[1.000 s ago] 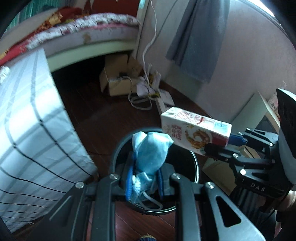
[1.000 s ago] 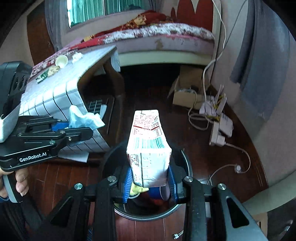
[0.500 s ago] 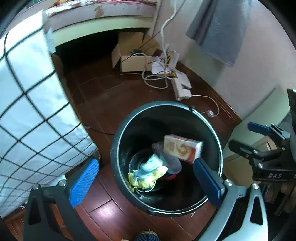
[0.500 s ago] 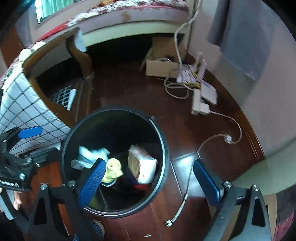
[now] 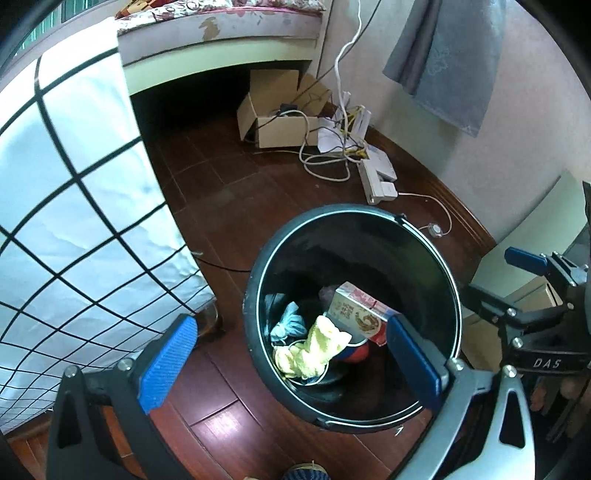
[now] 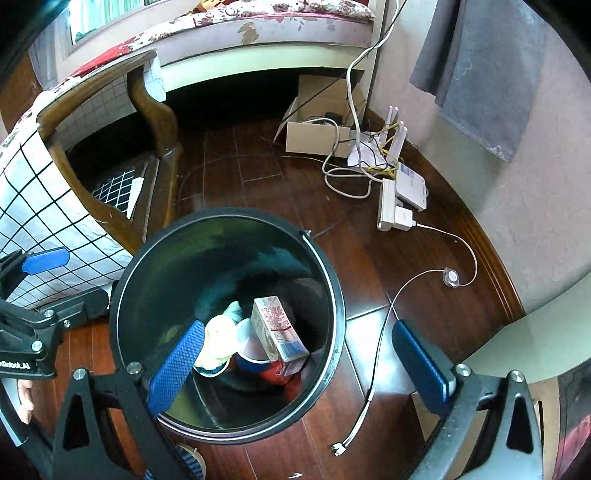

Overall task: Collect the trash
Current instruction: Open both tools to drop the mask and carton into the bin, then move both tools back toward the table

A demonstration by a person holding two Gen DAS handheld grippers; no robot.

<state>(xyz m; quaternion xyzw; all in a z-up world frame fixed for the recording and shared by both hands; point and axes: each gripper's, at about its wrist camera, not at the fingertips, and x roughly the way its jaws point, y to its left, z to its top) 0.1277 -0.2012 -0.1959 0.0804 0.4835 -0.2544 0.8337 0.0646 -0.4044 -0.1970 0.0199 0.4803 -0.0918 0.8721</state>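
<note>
A black round trash bin stands on the dark wood floor; it also shows in the right wrist view. Inside lie a milk carton, a blue tissue, a yellow crumpled cloth and a cup. My left gripper is open and empty above the bin's near rim. My right gripper is open and empty above the bin. Each gripper shows at the edge of the other's view.
A table with a white checked cloth stands left of the bin; its wooden leg shows in the right wrist view. A cardboard box, cables and a power strip lie by the wall. A bed stands behind.
One second ago the left gripper held the blue tissue and the right held the milk carton. Both opened wide and the items dropped into the bin, where they now lie still.
</note>
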